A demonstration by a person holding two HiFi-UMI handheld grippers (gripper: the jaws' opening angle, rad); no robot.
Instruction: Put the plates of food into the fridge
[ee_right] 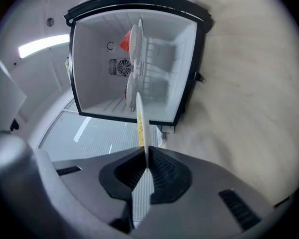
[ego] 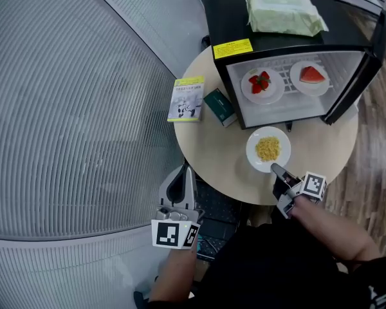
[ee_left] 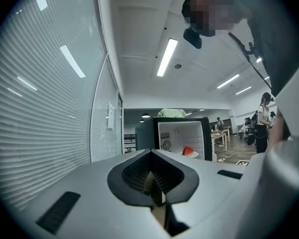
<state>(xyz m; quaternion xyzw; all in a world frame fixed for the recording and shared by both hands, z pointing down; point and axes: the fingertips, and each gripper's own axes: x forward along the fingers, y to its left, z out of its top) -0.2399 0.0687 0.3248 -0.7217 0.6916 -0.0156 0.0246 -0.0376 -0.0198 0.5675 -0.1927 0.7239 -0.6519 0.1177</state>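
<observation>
A white plate of yellow food (ego: 268, 149) sits on the round table (ego: 212, 153) just in front of the open mini fridge (ego: 289, 44). My right gripper (ego: 275, 168) is shut on that plate's near rim; in the right gripper view the plate (ee_right: 141, 118) runs edge-on out of the jaws toward the fridge (ee_right: 134, 59). Inside the fridge stand a plate of strawberries (ego: 262, 85) and a plate of watermelon (ego: 310, 77). My left gripper (ego: 186, 172) hangs shut and empty below the table's near-left edge, pointing up (ee_left: 153, 185).
The fridge door (ego: 367, 63) stands open at the right. A green bag (ego: 284, 13) lies on top of the fridge. A booklet (ego: 186, 99) and a dark green box (ego: 220, 107) lie on the table left of the fridge. A ribbed glass wall fills the left.
</observation>
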